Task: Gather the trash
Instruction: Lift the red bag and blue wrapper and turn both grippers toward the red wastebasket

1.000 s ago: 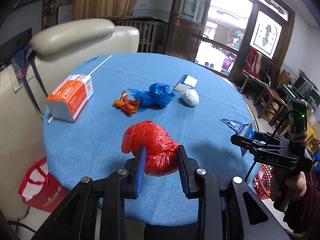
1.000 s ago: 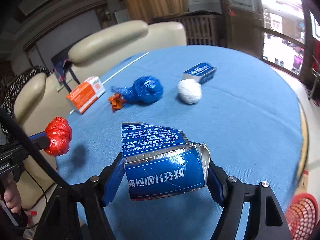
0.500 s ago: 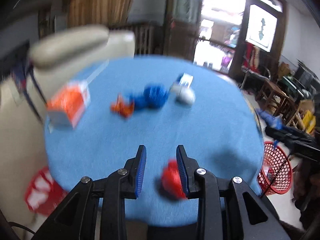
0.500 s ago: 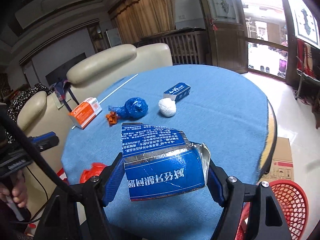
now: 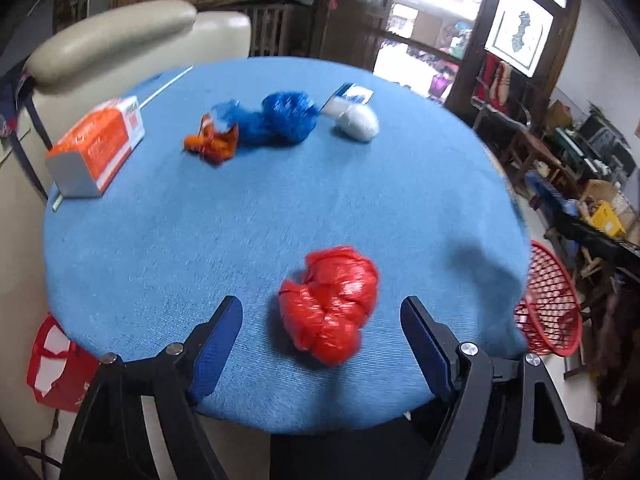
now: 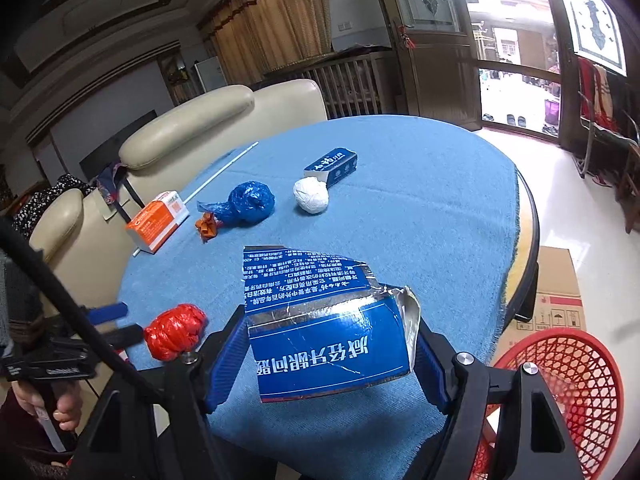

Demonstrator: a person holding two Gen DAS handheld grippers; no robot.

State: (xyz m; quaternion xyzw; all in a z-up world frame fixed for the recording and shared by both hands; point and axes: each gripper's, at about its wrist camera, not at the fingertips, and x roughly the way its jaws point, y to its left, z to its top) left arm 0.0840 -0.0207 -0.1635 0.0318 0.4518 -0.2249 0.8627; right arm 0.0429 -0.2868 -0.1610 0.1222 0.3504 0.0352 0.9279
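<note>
left gripper (image 5: 322, 344) jaws opening wide, crumpled red plastic bag ball (image 5: 330, 302) between them on the blue tablecloth (image 5: 200, 240), pads not touching. looks light, soft, slippery; pinch across its middle. right gripper (image 6: 328, 354) clamps torn blue cardboard carton (image 6: 324, 320), stiff-ish; red mesh basket (image 6: 560, 392) just right, below.

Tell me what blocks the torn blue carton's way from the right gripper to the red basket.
Nothing visible. The right gripper holds the carton over the table's near edge, and the basket sits open on the floor just beside it, lower right.
</note>
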